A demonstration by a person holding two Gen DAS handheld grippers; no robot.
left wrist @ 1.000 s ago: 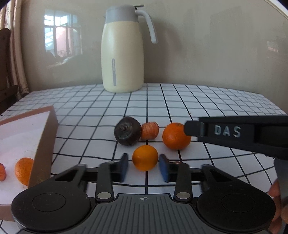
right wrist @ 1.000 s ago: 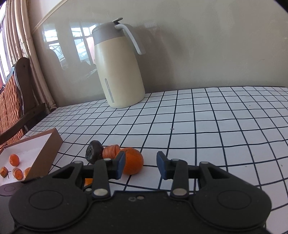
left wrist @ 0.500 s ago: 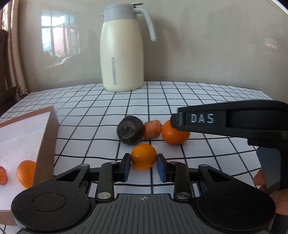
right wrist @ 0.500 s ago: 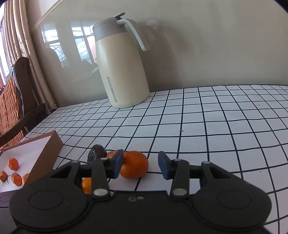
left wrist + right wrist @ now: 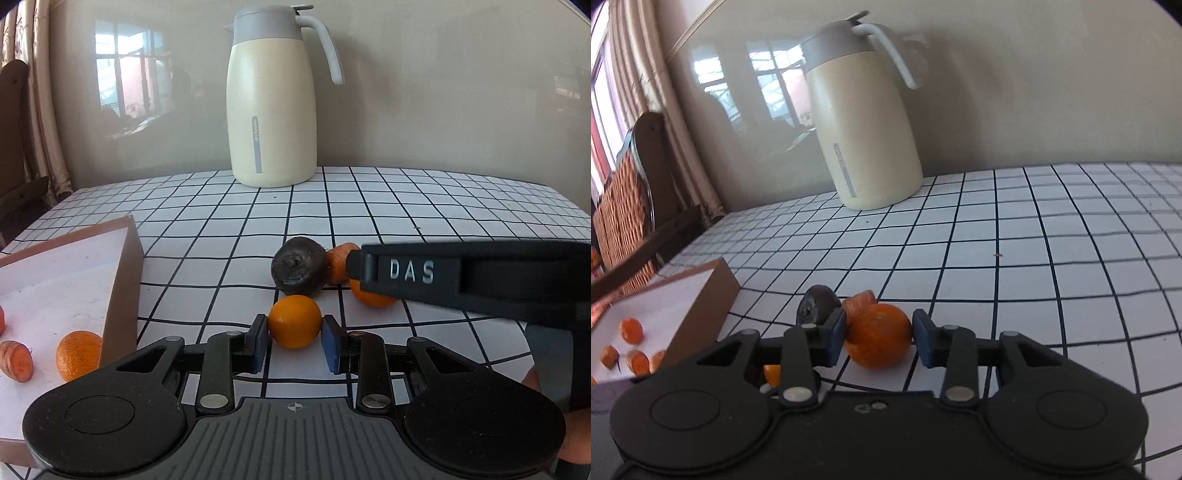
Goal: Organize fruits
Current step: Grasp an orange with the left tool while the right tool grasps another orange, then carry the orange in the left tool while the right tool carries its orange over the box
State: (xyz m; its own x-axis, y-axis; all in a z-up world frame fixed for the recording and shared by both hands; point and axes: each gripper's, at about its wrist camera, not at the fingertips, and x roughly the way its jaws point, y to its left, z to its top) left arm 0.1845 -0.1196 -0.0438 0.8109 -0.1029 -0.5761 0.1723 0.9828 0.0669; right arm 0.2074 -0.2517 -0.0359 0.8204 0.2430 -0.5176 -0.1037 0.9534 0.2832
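A small smooth orange (image 5: 294, 321) sits on the checked tablecloth between the blue pads of my left gripper (image 5: 294, 343), which touch both its sides. A bigger, rougher orange (image 5: 878, 340) lies between the pads of my right gripper (image 5: 879, 341), which close against it. The right gripper's black finger marked DAS (image 5: 461, 273) crosses the left wrist view over that orange (image 5: 371, 297). Behind lie a dark round fruit (image 5: 300, 270) and an orange carrot piece (image 5: 338, 263). A brown box (image 5: 123, 273) at the left holds an orange (image 5: 78, 354) and carrot pieces (image 5: 16, 360).
A tall cream jug with a grey lid (image 5: 273, 99) stands at the back of the table against a glossy wall. A wooden chair (image 5: 639, 192) is beyond the table's left edge. The checked cloth (image 5: 1052, 266) stretches to the right.
My left gripper's pads have closed in from wide apart onto the small orange. My right gripper has moved left and forward so the bigger orange sits between its closing pads.
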